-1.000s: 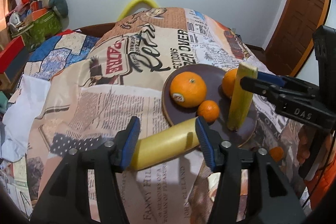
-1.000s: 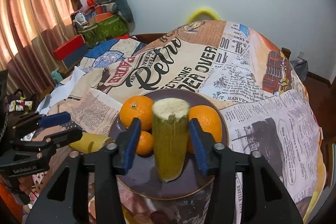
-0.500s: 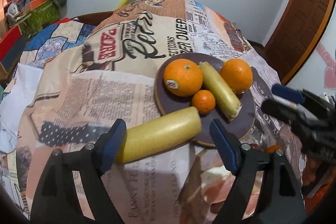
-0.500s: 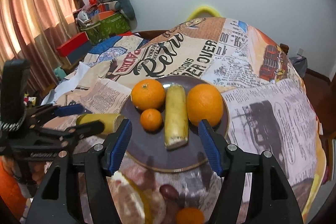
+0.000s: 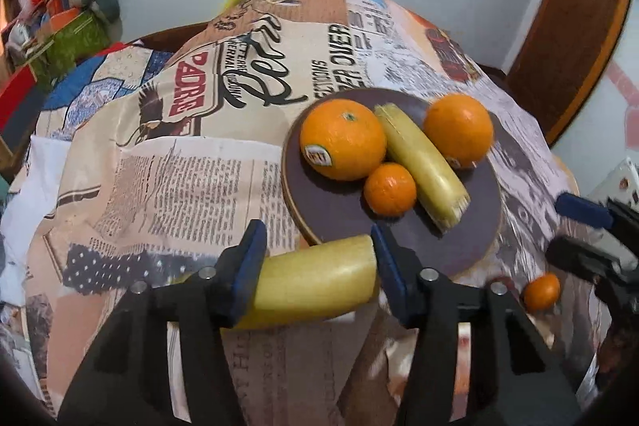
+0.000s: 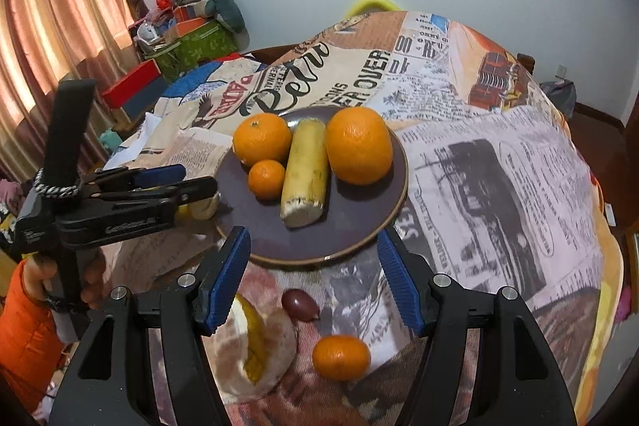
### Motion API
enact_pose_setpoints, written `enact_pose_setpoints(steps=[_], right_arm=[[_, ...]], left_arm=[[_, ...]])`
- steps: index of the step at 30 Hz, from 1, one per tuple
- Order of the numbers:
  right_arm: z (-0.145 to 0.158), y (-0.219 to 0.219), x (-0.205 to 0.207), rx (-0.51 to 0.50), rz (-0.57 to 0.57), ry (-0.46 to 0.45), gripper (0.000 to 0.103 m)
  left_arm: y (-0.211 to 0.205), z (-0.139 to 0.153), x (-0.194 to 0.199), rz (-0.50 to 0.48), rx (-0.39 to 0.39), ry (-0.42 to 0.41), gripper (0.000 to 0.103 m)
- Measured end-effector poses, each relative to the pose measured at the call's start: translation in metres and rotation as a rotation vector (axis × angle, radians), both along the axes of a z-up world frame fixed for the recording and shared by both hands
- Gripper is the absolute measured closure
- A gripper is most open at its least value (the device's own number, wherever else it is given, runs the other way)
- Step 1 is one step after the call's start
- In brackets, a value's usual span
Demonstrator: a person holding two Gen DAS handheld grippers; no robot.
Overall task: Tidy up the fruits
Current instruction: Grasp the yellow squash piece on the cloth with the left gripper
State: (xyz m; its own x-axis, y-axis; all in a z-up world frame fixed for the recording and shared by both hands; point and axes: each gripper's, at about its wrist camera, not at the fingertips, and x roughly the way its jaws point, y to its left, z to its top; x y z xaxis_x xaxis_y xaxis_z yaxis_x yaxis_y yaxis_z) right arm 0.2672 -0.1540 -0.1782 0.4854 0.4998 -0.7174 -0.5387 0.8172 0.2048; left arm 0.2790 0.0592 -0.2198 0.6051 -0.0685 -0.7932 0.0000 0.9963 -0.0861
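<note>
A dark round plate holds two big oranges, a small mandarin and a yellow cane piece lying between them. A second yellow cane piece lies on the cloth at the plate's near edge. My left gripper has its jaws closing on it, and the blue pads touch both sides. In the right wrist view my right gripper stands open just short of the plate, nothing between its fingers. Below it lie a loose mandarin, a dark small fruit and a peeled citrus.
The round table is covered by a newspaper-print cloth that falls away at the edges. A hand in an orange sleeve holds the left gripper. Boxes and bags are stacked by the curtain at the far left.
The right gripper let go of its upright cane piece, which now lies on the plate, and drew back. The left gripper opened wide around the other piece, then closed on it again.
</note>
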Motion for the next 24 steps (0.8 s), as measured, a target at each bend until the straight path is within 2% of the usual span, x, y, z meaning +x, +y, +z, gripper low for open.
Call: enact_pose_setpoints(steps=[4, 5, 6, 10, 15, 17, 19, 20, 24], right_arm=[[-0.002, 0.001, -0.010, 0.005, 0.012, 0.012, 0.040], [-0.003, 0.001, -0.013, 0.005, 0.016, 0.013, 0.040], [-0.003, 0.001, -0.017, 0.003, 0.023, 0.016, 0.040], [-0.006, 0.006, -0.032, -0.008, 0.064, 0.029, 0.040], [-0.014, 0.014, -0.050, -0.042, 0.121, 0.036, 0.040], [-0.017, 0.017, -0.054, -0.053, 0.142, 0.042, 0.040], [-0.021, 0.019, -0.057, -0.066, 0.156, 0.048, 0.040], [-0.023, 0.020, -0.058, -0.072, 0.160, 0.052, 0.040], [-0.031, 0.022, -0.055, -0.079, 0.166, 0.075, 0.040]], left_arm=[[-0.008, 0.003, -0.022, -0.046, 0.015, -0.001, 0.054], [-0.009, 0.004, -0.028, -0.049, 0.011, 0.000, 0.068], [-0.008, 0.004, -0.034, -0.050, 0.005, 0.004, 0.071], [0.007, 0.005, -0.054, -0.028, -0.072, 0.014, 0.071], [0.029, -0.018, -0.068, 0.029, -0.122, 0.122, 0.072], [0.034, -0.017, -0.076, 0.050, -0.130, 0.113, 0.071], [0.037, -0.009, -0.079, 0.077, -0.114, 0.099, 0.067], [0.037, -0.005, -0.079, 0.084, -0.109, 0.088, 0.060], [0.036, 0.009, -0.068, 0.125, -0.111, 0.048, 0.027]])
